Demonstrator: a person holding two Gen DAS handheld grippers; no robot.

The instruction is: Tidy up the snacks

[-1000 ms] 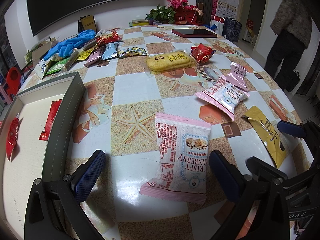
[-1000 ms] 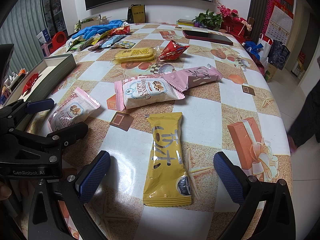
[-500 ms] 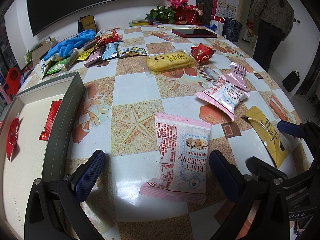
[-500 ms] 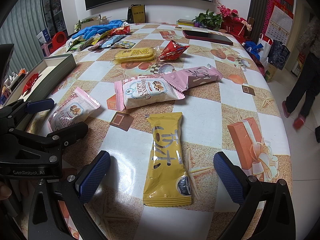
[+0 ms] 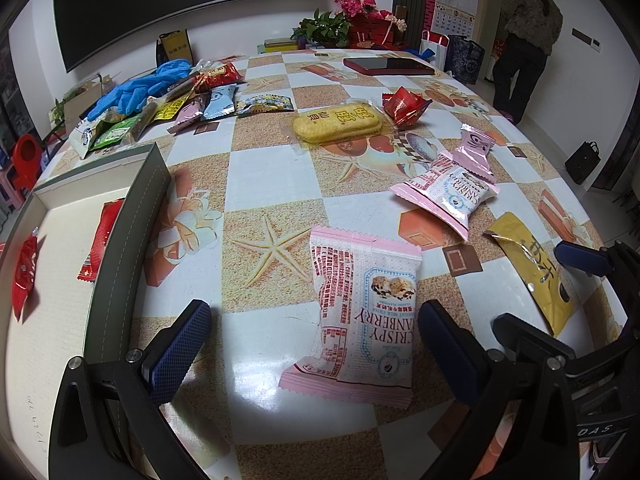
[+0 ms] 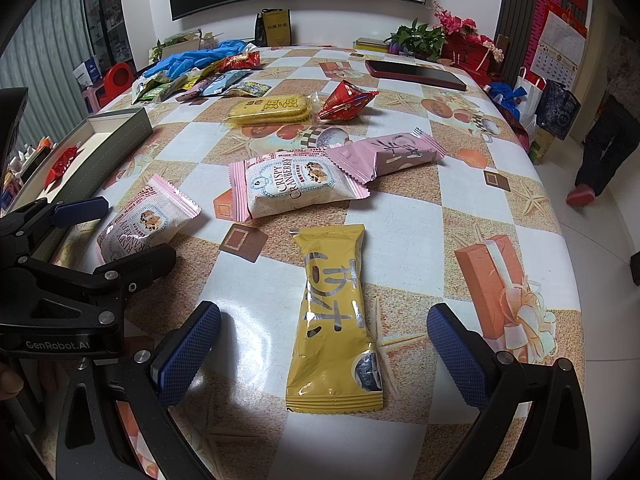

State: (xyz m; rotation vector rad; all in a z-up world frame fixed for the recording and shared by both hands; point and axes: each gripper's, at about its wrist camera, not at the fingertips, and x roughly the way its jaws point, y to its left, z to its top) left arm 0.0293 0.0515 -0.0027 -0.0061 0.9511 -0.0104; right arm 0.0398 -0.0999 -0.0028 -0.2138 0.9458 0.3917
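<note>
Left claw (image 5: pixel 314 346): released, blue pads spread wide, low over the bench (image 5: pixel 276 172), straddling the near end of a pink cranberry crisp packet (image 5: pixel 360 316) lying flat and untouched. Right claw (image 6: pixel 324 354): likewise released, pads wide apart on either side of a yellow bar packet (image 6: pixel 334 320), also flat on the bench, no contact visible.

Compared with a second ago: no shift in either claw, no shift in any packet. Only change: a person (image 5: pixel 524 36) in the background, now farther off by the doorway at the far right. For the task, then, no progress in this second; probably a pause just ahead of two grasps, one per claw.

Farther out: a second cranberry crisp packet (image 6: pixel 296 182) partly overlapped by a mauve wrapper (image 6: pixel 396 152), then a yellow cracker pack (image 6: pixel 272 110) and a red foil pouch (image 6: pixel 346 100). At the left edge, a grey open box (image 5: pixel 120 216) holding two red sachets (image 5: pixel 102 236), presumably the destination. Far corner: a heap of mixed packets (image 5: pixel 180 108) under blue gloves (image 5: pixel 136 90), still unsorted. Most of the job apparently left.
</note>
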